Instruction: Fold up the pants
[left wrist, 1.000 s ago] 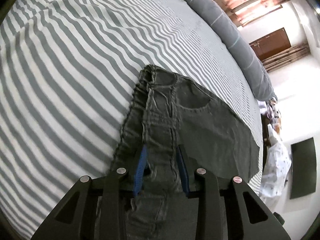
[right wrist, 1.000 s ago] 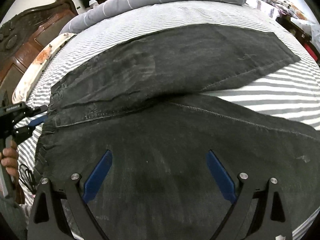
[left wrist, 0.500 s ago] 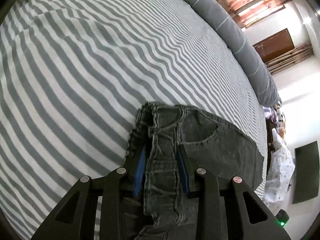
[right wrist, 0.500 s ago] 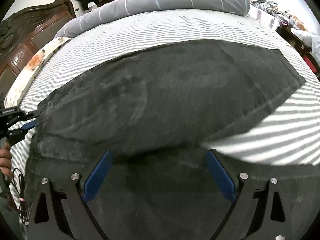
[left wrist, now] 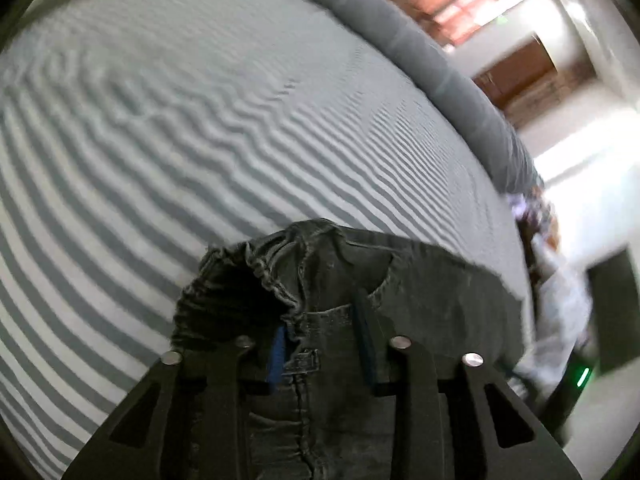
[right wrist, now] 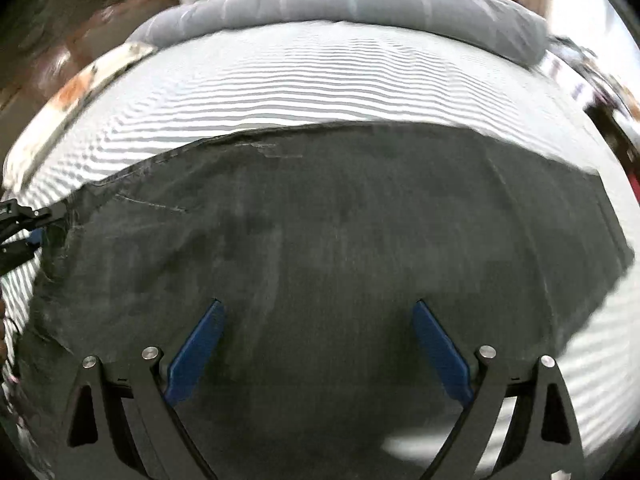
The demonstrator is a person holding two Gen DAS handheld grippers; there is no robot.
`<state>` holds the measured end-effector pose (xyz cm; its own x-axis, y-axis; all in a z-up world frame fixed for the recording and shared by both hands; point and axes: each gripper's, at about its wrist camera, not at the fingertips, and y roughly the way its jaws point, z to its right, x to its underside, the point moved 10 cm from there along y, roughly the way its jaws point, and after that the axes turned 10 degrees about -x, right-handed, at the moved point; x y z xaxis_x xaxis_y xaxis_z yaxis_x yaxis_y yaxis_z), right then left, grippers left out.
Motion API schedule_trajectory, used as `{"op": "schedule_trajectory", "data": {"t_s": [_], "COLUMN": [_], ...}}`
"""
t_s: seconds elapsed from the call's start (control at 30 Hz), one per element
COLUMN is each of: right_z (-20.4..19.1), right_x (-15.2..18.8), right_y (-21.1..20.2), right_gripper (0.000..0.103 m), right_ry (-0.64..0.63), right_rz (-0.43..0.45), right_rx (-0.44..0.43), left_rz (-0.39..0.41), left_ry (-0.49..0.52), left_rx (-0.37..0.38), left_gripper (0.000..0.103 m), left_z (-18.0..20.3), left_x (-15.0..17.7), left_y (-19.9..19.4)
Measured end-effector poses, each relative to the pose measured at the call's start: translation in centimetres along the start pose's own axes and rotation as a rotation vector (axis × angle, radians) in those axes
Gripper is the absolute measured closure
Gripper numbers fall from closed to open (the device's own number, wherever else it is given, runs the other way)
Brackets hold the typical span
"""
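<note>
- We have our left gripper (left wrist: 322, 330) closing on the bunched waistband of the pants (left wrist: 400, 292), with the denim between its blue pads (left wrist: 277, 354) and the pads pressing on the fabric.
- In the right wrist view that same left gripper (right wrist: 38, 226) shows at the left edge of the pants (right wrist: 340, 240), gripping the cloth there.
- Our right gripper (right wrist: 318, 342) has its jaws spread wide; its blue pads (right wrist: 196, 350) sit well apart above the dark fabric and nothing is pinched between them.
- The pants lie spread across the striped bed sheet (right wrist: 320, 80), covering the near half of the bed; a strip of sheet shows past the fabric's right edge, toward the bed's near right corner.
- The waistband end is lifted and crumpled at the left gripper, with a pocket seam (left wrist: 380, 286) just beyond the pads.
- A grey rolled blanket (right wrist: 360, 4) runs along the far edge of the bed.
- Both views are blurred, so finer stitching cannot be made out.
</note>
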<state>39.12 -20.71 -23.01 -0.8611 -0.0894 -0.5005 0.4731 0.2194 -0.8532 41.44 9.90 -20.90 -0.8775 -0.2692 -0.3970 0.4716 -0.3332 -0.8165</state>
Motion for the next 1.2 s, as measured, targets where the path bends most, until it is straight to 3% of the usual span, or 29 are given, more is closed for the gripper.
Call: {"op": "schedule_trajectory", "data": {"t_s": [0.1,0.33,0.53,0.77,0.93,1.07,1.2], "right_z": [0.0,-0.2,0.3,0.1,1.6,5.4,7.1], "right_x": [-2.0,-8.0,-10.2,-10.6,-10.9,-10.1,-9.3], "right_y": [0.8,0.6,1.4,4.5,6.4,6.7,5.8], "right_gripper": [0.009,0.009,0.01,0.033,0.037,0.053,0.066], "right_ry": [-0.082,-0.283,-0.495,-0.669,-0.702,-0.662,-0.668], "right_rz": [-0.049,-0.1,-0.208,-0.356,-0.438,-0.489,-0.456], "right_rx": [-0.02,-0.063,-0.067,-0.118,-0.143,-0.112,-0.103], "left_rz": [0.0,0.307,0.398,0.458,0.487,0.493,0.487], "left_ry": [-0.031,-0.076,-0.03,-0.012,0.02,0.043,0.028], "left_rx": [0.088,0.226,0.201,0.192,0.174,0.149,0.14], "left_gripper": [0.097,0.097,0.097,0.098,0.097,0.097,0.097], "left_z": [0.7,2.5,3.0,3.2,3.5,3.6,3.2], "left_x": [-0.2,-2.0,-1.4,-0.7,-0.9,-1.1,-1.1], "left_y": [-0.5,-6.9,-8.8,-11.0,-12.0,-11.9,-11.8]}}
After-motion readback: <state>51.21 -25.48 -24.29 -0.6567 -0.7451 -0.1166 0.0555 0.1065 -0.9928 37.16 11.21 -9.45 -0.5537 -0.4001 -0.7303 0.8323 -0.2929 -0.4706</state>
